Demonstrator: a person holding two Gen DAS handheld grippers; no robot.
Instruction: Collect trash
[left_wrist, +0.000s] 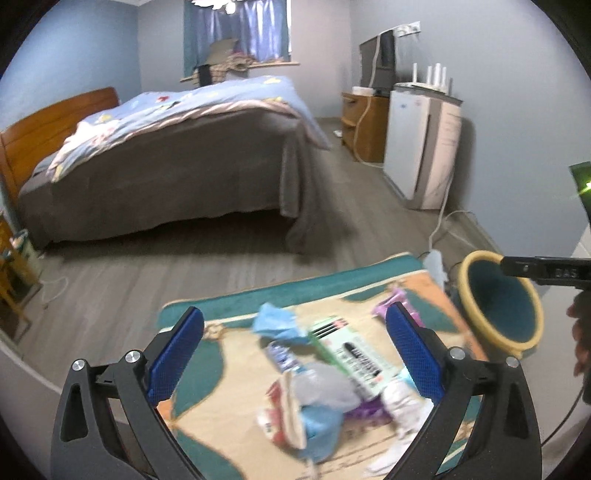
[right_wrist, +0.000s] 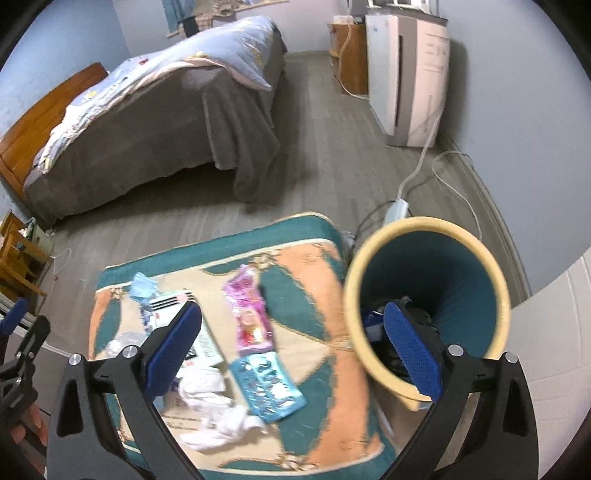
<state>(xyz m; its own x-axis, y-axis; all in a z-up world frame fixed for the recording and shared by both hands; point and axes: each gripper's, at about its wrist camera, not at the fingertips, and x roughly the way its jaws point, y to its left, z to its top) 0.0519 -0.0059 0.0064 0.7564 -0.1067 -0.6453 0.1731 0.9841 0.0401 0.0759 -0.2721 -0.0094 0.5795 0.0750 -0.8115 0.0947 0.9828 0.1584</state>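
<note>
Trash lies on a patterned teal and orange mat (right_wrist: 314, 310): a pink wrapper (right_wrist: 249, 314), a shiny blue wrapper (right_wrist: 267, 386), crumpled white tissue (right_wrist: 218, 410), a white-green box (left_wrist: 351, 354), blue crumpled paper (left_wrist: 277, 321) and a red-white packet (left_wrist: 284, 413). A teal bin with a yellow rim (right_wrist: 428, 295) stands right of the mat with dark trash inside; it also shows in the left wrist view (left_wrist: 502, 302). My left gripper (left_wrist: 295, 354) is open and empty above the trash pile. My right gripper (right_wrist: 293, 347) is open and empty, over the mat's right part and the bin's rim.
A bed (left_wrist: 166, 155) with a grey cover stands beyond the mat. A white appliance (right_wrist: 406, 74) and a wooden cabinet (left_wrist: 364, 125) line the right wall. Cables and a power strip (right_wrist: 397, 208) lie on the floor behind the bin. Wooden furniture (right_wrist: 18, 258) stands at the left.
</note>
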